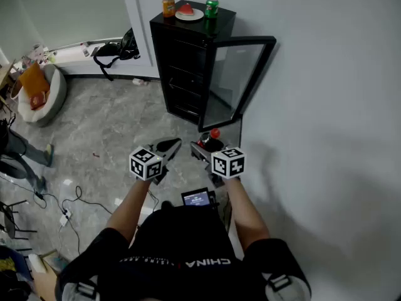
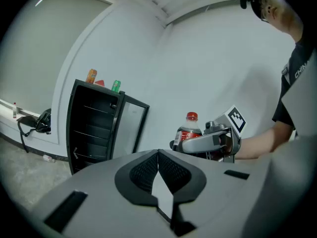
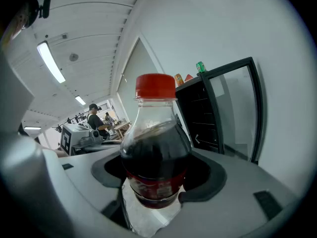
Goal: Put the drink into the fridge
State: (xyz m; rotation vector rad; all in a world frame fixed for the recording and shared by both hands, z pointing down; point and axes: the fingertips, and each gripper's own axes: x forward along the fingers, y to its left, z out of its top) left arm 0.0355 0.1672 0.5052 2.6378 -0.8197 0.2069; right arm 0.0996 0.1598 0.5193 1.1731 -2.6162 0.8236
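Black fridge (image 1: pixel 188 68), red-capped dark cola bottle (image 3: pixel 156 152), grey marbled floor (image 1: pixel 100 137), white wall (image 1: pixel 326 105)

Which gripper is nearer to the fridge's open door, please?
Right. The right gripper, holding the bottle, sits just short of the door; the left gripper is off to its left.

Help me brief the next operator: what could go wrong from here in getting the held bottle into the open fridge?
1. The right gripper holds the cola bottle low, around its label, so the tall bottle could tip or slip on the way.
2. The shelves in the fridge look closely spaced; an upright bottle might catch on one.
3. The glass door hangs open beside the opening, so the gripper could knock it.
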